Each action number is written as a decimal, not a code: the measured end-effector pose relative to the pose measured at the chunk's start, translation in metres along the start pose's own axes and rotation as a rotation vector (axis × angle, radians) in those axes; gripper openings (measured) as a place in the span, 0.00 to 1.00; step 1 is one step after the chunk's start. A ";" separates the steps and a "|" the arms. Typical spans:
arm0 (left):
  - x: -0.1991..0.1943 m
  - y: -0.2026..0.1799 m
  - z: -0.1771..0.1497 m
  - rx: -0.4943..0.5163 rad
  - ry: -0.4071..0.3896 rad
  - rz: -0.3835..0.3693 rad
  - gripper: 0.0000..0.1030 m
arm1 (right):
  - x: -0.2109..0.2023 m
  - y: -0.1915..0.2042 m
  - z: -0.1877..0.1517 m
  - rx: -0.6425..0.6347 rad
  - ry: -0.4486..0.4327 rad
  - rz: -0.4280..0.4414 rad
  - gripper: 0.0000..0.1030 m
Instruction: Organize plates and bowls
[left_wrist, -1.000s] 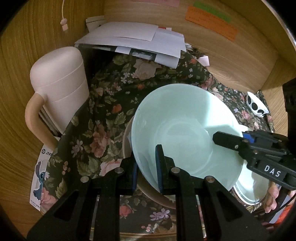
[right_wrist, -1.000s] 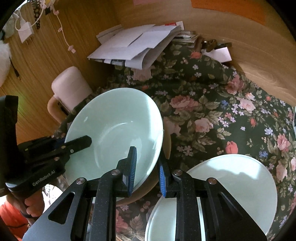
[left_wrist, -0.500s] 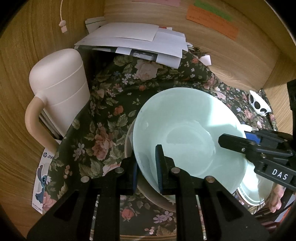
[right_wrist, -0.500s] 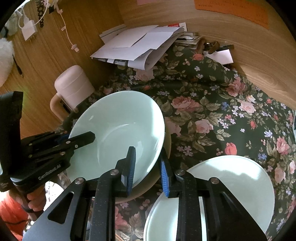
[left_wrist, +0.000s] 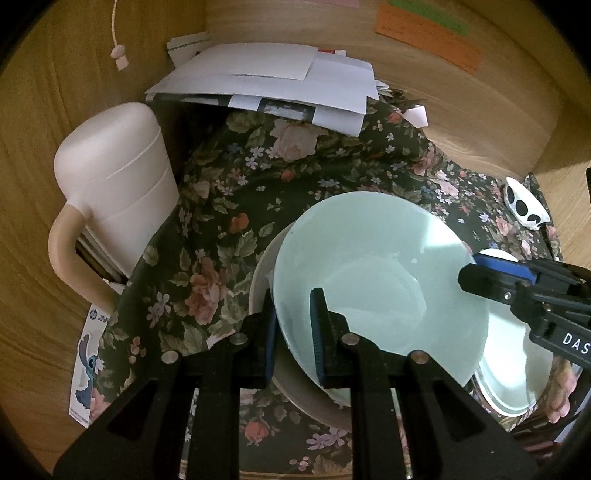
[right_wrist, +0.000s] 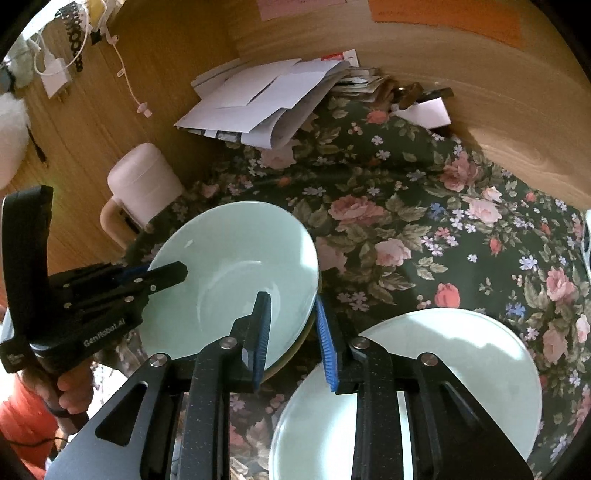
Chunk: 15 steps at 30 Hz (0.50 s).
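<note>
Two pale green bowls, one beige dish, two tongs.

My left tongs (left_wrist: 293, 332) clamp the near rim of one pale green bowl (left_wrist: 373, 273), which sits tilted in the beige dish (left_wrist: 260, 280). My right tongs (right_wrist: 291, 332) straddle its opposite rim, pads apart, not pressing. The second green bowl (right_wrist: 443, 362) lies beneath my right tongs on the floral table (right_wrist: 424, 206).
</note>
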<state>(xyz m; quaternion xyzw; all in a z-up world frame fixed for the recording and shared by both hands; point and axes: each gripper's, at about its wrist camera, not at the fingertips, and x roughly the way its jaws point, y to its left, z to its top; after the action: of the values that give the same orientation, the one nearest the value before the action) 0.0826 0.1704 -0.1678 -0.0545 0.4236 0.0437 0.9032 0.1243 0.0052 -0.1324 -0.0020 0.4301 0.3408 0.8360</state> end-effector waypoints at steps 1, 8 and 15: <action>0.000 -0.001 0.002 0.005 -0.001 0.005 0.16 | -0.002 0.000 0.000 -0.005 -0.006 0.000 0.24; 0.001 -0.006 0.015 -0.005 0.025 0.025 0.30 | -0.021 -0.002 0.001 -0.036 -0.067 -0.025 0.40; -0.023 -0.030 0.028 0.098 -0.084 0.094 0.66 | -0.049 -0.024 0.001 -0.030 -0.141 -0.072 0.56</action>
<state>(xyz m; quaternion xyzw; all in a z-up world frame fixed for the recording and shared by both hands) 0.0931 0.1433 -0.1304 0.0114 0.3892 0.0675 0.9186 0.1191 -0.0409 -0.1031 -0.0058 0.3647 0.3163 0.8757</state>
